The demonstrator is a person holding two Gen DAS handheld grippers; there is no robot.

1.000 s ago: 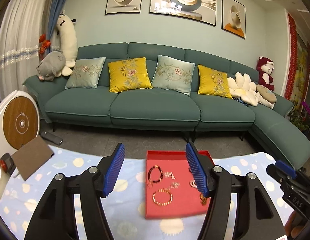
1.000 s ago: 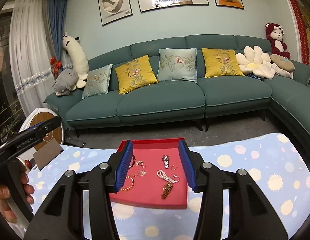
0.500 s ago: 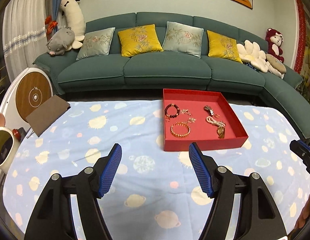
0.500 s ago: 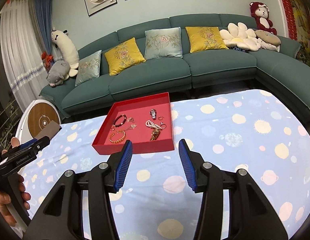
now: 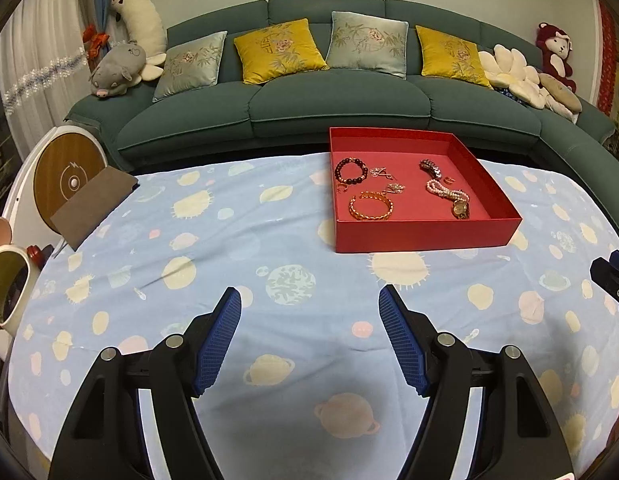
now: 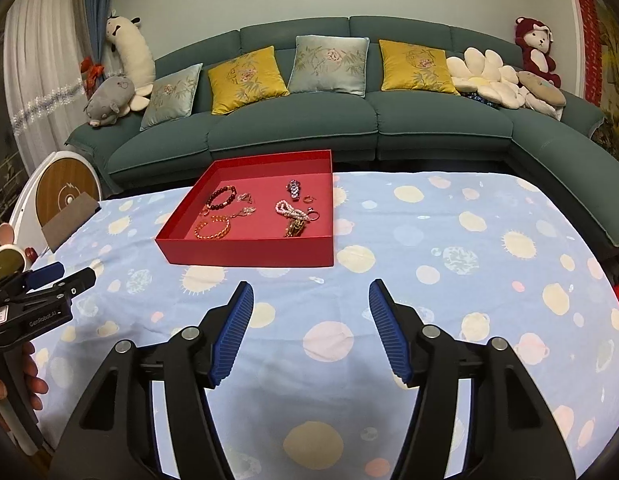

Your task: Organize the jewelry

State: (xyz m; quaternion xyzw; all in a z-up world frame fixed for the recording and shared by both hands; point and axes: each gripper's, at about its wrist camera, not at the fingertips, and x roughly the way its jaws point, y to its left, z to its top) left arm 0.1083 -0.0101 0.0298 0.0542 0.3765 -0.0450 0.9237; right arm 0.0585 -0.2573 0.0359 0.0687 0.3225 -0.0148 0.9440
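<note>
Left gripper [image 5: 309, 316] spread wide, nothing between the pads, hovering over the tablecloth [image 5: 237, 248]. Right gripper [image 6: 310, 302] likewise spread and empty. Red tray [image 5: 425, 232] sits at 1 o'clock in the left view, 11 o'clock in the right view, well apart from both. Inside it: dark bead bracelet [image 5: 350, 170], gold bangle [image 5: 370, 207], pearl strand [image 5: 443, 191], gold watch [image 5: 460, 209], plus small bits too tiny to identify. Sofa [image 5: 333, 100] at 12 o'clock behind the table.
</note>
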